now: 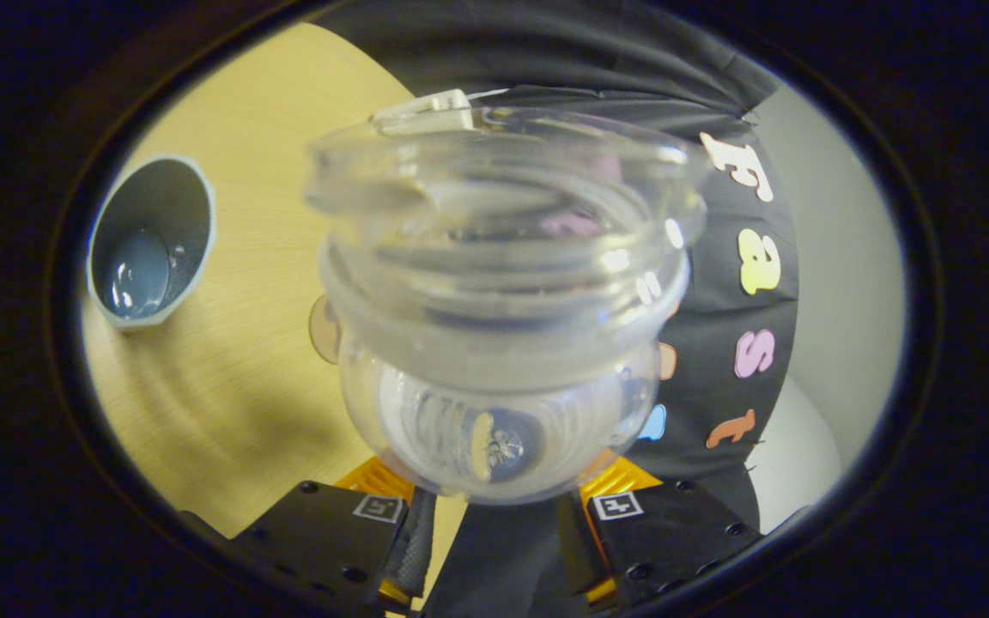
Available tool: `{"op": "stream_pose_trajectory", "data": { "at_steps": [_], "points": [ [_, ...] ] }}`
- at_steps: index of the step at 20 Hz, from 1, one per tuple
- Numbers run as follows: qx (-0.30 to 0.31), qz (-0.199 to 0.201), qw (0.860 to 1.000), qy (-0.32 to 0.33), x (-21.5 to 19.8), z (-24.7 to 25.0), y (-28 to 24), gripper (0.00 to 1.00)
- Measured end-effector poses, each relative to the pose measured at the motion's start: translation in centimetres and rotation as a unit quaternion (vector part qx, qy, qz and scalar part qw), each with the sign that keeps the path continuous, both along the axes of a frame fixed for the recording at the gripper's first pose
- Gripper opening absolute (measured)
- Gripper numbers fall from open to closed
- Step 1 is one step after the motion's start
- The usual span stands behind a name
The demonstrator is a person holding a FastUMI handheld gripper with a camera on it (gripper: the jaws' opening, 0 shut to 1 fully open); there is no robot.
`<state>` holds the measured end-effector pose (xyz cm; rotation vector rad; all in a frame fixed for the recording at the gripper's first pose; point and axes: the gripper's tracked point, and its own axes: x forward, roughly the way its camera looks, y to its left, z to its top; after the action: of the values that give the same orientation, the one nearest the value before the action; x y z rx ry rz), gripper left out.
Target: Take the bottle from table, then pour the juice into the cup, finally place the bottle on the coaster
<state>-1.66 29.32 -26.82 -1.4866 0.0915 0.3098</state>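
Bottle (503, 343): clear plastic, wide threaded mouth, no cap on; held between the two fingers of the gripper (494, 515), its lower body seated just ahead of them and its open mouth pointing away from the camera. Both fingers press on its sides, so the jaws are closed on it, presumably low on the body to keep the neck free for pouring. The table runs tilted through the view, which suggests the gripper is rolled over and the bottle tipped with it; whether any juice remains inside cannot be told through the blurred plastic. Cup (151, 242): grey, pale rim, standing on the table well apart from the bottle and off to the left of its mouth; a little liquid glints at its bottom, so the pour looks done or nearly so. Coaster (323, 329): a small round tan edge on the table, mostly hidden behind the bottle's neck; judged to be the coaster, the final resting place. Table (237, 395): light wood grain, bearing cup and coaster. Beyond: the booth's dark cloth wall.
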Motion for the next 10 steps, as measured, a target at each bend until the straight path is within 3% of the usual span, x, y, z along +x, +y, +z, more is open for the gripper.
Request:
{"op": "stream_pose_trajectory", "data": {
  "at_steps": [10],
  "points": [
    [-0.11, 0.039, 0.993, 0.004, 0.1, -0.6, 2.1, 0.65]
  ]
}}
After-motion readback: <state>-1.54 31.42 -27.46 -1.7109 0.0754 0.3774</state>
